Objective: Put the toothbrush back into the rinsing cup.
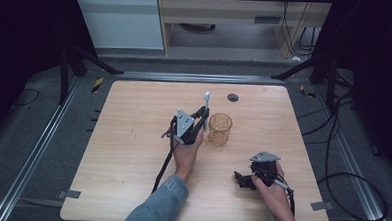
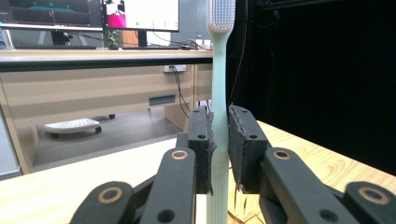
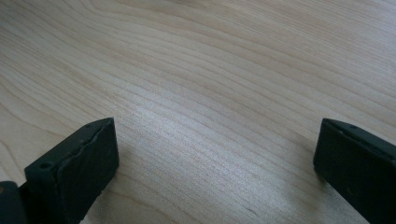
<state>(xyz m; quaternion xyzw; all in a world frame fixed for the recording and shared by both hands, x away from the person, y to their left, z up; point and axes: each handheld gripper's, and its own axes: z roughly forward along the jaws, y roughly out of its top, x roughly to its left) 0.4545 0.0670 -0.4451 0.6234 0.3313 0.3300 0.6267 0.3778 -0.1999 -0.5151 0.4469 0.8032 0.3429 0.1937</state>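
Toothbrush (image 2: 219, 88): upright, squeezed between the left gripper (image 2: 220, 140) pads, beside the cup (image 1: 219, 129).
Right gripper (image 3: 215, 154): wide apart, holding nothing.

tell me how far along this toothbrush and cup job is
Done: the left claw is shut on the pale green plastic toothbrush, lifted off the wooden table and held upright, bristles up. In hand: it hangs just left of the clear amber glass cup, not yet inside. Left: probably lowering the brush into the cup and letting go. The right claw rests open on the table.
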